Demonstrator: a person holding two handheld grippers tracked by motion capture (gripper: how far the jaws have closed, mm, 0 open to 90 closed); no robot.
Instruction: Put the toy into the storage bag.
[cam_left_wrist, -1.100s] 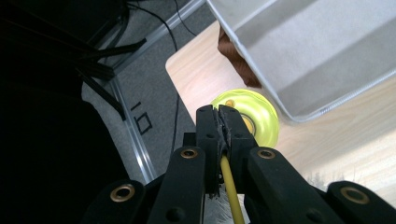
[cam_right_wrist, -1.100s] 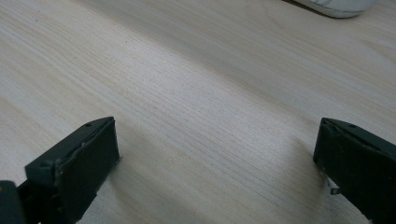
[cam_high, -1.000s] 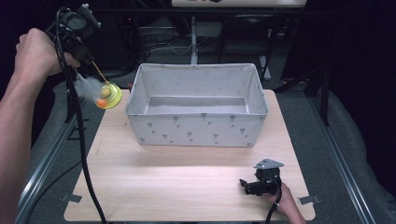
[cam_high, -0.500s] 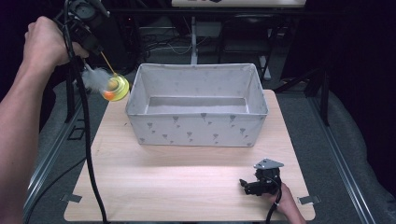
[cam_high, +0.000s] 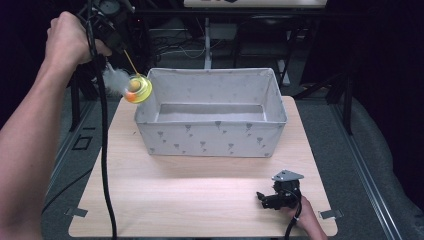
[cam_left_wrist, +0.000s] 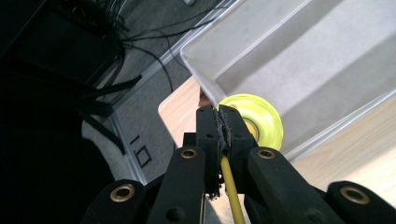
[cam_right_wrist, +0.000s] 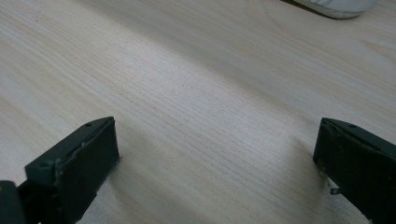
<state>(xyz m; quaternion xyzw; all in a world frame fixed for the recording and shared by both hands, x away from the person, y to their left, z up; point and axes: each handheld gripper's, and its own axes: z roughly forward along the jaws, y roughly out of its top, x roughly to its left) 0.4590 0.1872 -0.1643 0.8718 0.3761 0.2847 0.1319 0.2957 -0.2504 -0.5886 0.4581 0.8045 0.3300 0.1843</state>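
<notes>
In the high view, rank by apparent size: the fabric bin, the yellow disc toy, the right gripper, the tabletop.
1. Tabletop
2. Bin
3. Right gripper and yellow disc toy: they look alike, and the raised toy is nearer the camera, so I leave them unranked.

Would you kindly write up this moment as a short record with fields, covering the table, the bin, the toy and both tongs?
surface: wooden table
container: grey fabric bin with a small printed pattern, open top, nothing visible inside
held item: toy wand with a thin yellow stick, a yellow disc, an orange ball and a white tuft
toy position: in the air beside the bin's left end, the disc at its rim
left tongs: raised, jaws closed on the stick
right tongs: low at the table's near right, jaws wide apart, nothing between them
</notes>
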